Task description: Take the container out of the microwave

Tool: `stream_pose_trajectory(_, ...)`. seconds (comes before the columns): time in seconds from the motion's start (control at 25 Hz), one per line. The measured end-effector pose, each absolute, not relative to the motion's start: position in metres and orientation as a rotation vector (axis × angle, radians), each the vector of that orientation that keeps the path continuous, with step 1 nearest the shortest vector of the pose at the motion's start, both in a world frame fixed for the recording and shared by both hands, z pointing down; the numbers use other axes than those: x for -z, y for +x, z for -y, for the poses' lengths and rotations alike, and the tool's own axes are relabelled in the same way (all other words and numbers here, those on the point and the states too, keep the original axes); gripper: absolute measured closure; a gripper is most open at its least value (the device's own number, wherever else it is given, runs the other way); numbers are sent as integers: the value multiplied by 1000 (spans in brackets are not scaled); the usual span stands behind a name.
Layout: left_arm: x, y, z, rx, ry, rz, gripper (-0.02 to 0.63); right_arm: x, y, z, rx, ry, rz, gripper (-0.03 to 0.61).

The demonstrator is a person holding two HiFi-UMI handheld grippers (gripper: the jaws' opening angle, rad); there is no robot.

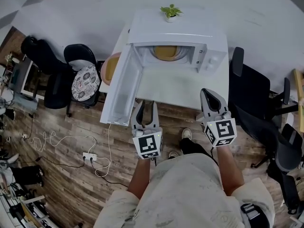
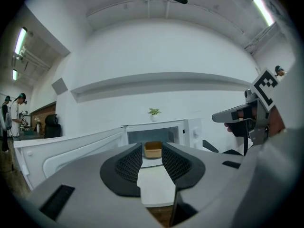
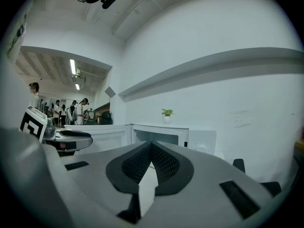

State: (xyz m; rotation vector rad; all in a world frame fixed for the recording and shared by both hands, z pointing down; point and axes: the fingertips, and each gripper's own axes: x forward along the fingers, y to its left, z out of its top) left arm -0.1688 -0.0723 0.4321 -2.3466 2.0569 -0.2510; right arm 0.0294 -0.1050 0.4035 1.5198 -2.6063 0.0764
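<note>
Door [image 1: 121, 91] hangs open at the left of the microwave [image 1: 211, 56]. My left gripper [image 1: 146, 109] hovers at the near edge of the table [image 1: 178, 89], jaws a narrow gap apart with nothing between them. The container [image 1: 166, 52] sits inside the cavity. In the head view the microwave's top cuts off its far part. The left gripper view shows its whole tan front, far off, framed by my jaw gap. My right gripper [image 1: 210, 99] is near the table's right front corner, jaw tips pressed together and empty. In its own view the cavity is dark and I cannot make out the container.
</note>
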Motion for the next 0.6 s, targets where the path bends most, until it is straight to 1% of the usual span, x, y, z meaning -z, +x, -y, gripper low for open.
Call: stream_pose_trajectory(0.6, -413, -132, 145, 292, -2328, -2007, 481, -398, 61, 177, -107, 1535, 2639, 564)
